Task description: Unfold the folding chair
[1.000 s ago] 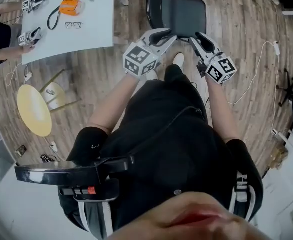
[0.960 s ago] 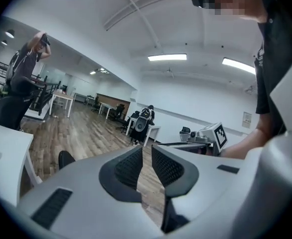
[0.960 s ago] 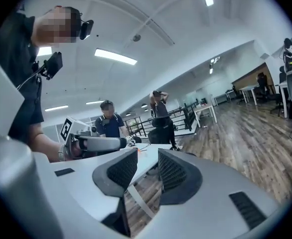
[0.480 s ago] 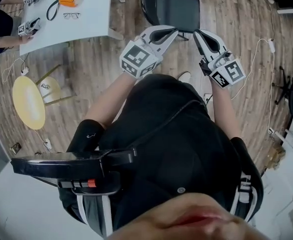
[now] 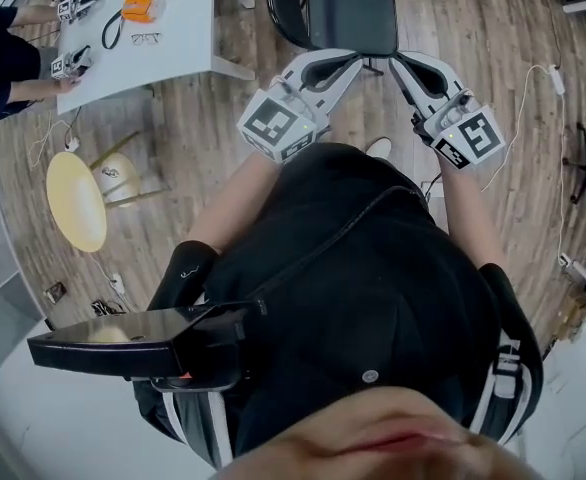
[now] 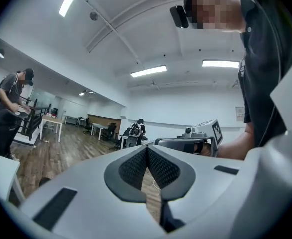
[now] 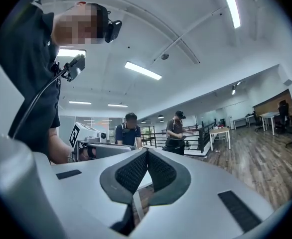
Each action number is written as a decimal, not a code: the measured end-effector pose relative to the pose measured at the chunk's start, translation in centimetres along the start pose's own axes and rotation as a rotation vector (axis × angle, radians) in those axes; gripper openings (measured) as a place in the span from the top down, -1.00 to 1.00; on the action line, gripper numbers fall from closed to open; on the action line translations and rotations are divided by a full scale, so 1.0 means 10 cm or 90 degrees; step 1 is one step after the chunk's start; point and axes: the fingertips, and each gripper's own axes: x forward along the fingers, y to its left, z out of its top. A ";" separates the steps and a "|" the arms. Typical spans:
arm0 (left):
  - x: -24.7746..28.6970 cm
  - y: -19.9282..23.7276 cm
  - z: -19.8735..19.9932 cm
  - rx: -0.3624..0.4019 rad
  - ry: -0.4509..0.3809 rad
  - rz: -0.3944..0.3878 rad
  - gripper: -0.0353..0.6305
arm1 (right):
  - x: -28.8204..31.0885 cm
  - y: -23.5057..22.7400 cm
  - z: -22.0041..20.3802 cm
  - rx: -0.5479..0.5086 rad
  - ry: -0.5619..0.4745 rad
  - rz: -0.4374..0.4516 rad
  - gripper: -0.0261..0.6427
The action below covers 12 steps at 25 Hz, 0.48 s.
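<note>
Chair [image 5: 351, 18] open, top centre. Left gripper [image 5: 348, 62] and right gripper [image 5: 401, 64] jaws closed, empty. An unlatched seat could refold.

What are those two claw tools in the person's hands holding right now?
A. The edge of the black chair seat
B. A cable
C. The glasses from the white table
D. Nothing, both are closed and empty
D: seen from their own cameras, the left gripper and the right gripper each have their pads pressed together with nothing between them.
</note>
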 end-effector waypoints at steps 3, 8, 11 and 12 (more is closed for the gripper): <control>0.06 -0.03 -0.03 0.007 0.009 0.009 0.88 | -0.05 -0.03 -0.01 0.001 -0.006 0.000 0.90; 0.10 -0.05 -0.12 -0.001 0.026 0.019 0.88 | -0.08 0.01 -0.03 0.000 -0.008 0.012 0.90; 0.11 -0.06 -0.13 -0.002 0.031 0.023 0.88 | -0.09 0.02 -0.06 -0.003 -0.005 0.014 0.90; 0.11 -0.05 -0.13 -0.001 0.031 0.024 0.88 | -0.08 0.03 -0.07 -0.003 -0.004 0.014 0.90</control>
